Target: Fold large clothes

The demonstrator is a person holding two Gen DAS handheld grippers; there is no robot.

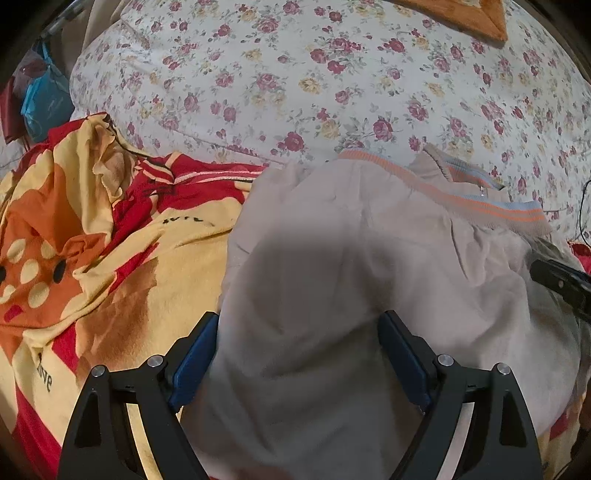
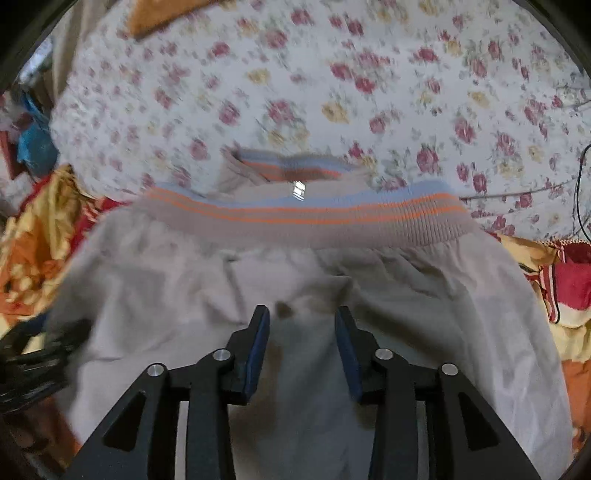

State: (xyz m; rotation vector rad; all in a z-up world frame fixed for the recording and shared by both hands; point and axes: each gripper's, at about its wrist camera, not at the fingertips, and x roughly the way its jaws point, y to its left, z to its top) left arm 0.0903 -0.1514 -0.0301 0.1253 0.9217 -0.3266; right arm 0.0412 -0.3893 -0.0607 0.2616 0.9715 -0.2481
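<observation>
Floral bed sheet (image 1: 295, 74) fills the upper frame; both tools, left tool (image 1: 299, 354) wide, right tool (image 2: 302, 343) narrower, hang unclosed over the soft beige jacket (image 1: 351, 277) at center. Limp fabric; grip near ribbed hem (image 2: 314, 225).

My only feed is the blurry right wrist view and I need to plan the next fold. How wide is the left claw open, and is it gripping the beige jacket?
Observer: The left claw is wide open over the beige jacket, with fabric showing between its blue pads; it grips nothing.
Operator: What lies left of the jacket? I see only a smear.
Observer: A red, yellow and orange blanket with a spotted cartoon print, crumpled, with black lettering on it.
Operator: Anything at the far end of the bed?
Observer: A wooden board corner rests on the floral sheet.
</observation>
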